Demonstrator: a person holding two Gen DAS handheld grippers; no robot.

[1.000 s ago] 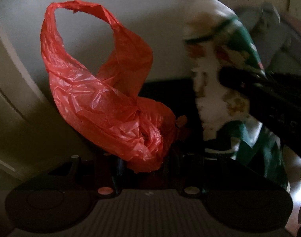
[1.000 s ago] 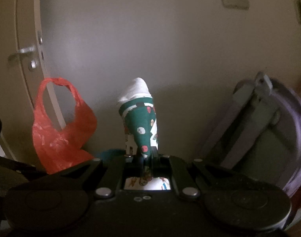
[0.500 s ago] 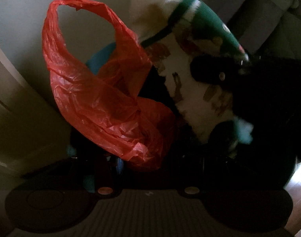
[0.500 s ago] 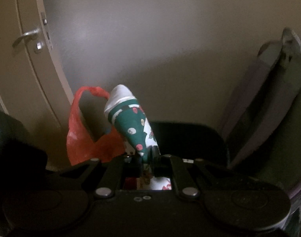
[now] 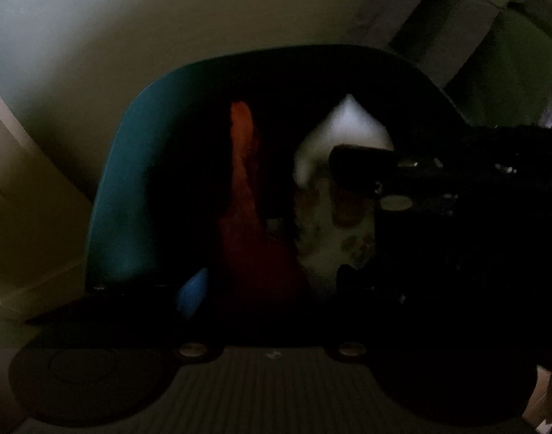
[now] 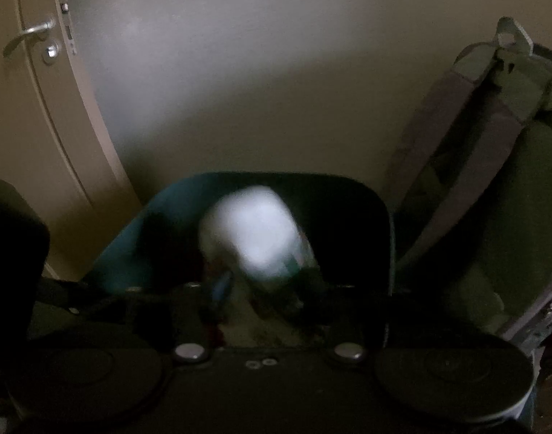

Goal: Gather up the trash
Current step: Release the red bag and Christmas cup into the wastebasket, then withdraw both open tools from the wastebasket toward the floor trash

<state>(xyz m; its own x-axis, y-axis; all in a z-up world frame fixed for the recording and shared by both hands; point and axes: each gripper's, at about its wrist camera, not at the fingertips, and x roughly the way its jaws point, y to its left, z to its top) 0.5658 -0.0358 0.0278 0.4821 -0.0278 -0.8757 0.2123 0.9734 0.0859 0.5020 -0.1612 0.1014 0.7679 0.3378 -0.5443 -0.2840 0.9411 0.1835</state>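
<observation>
A teal bin (image 5: 131, 188) with a dark inside stands against the wall; it also shows in the right wrist view (image 6: 138, 249). My left gripper (image 5: 261, 282) is over its mouth, shut on the red plastic bag (image 5: 243, 166), which hangs down into the bin. My right gripper (image 6: 265, 289) holds the green-and-white printed paper cup (image 6: 258, 231), blurred, with its white end down in the bin. The cup (image 5: 344, 133) and the right gripper's dark body (image 5: 438, 181) show at the right of the left wrist view.
A grey-green folded frame (image 6: 493, 152) leans on the wall right of the bin. A door with a metal handle (image 6: 30, 36) is at the left. The plain wall (image 6: 240, 72) is behind the bin.
Both grippers have moved forward and down to the bin. The red bag and the cup, held up in the air before, are now inside the bin's mouth.
</observation>
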